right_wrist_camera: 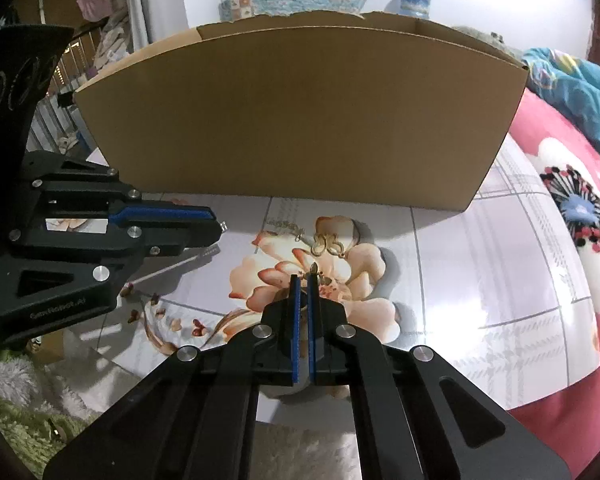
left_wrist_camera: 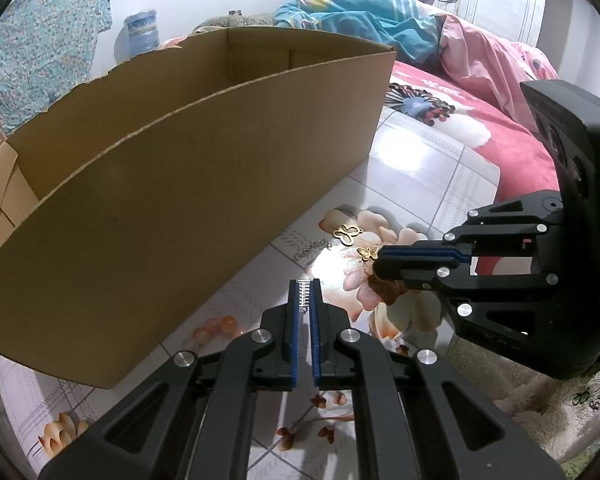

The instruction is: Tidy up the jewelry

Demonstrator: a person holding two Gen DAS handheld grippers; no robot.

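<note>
Small gold butterfly charm (left_wrist_camera: 367, 253) pinched upright; larger gold butterfly outline (right_wrist_camera: 326, 244) flat beside silver chain (right_wrist_camera: 286, 225).

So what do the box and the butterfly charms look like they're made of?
Box: plain brown corrugated cardboard, matte, with one torn, ragged edge. Butterfly charms: thin gold-coloured metal by their shine, possibly plated; the small one sits at the right gripper tips.

Your cardboard box (right_wrist_camera: 300, 120) stands on the table (right_wrist_camera: 480, 280), behind the jewelry. Just before its wall lie a chain (right_wrist_camera: 286, 226) and, to its right, the open butterfly pendant (right_wrist_camera: 327, 245) (apart from the box). Nearer you sits the small butterfly charm (left_wrist_camera: 367, 253), at your right gripper (right_wrist_camera: 303, 278) tips; your left gripper (right_wrist_camera: 212, 222) is to its left
</note>
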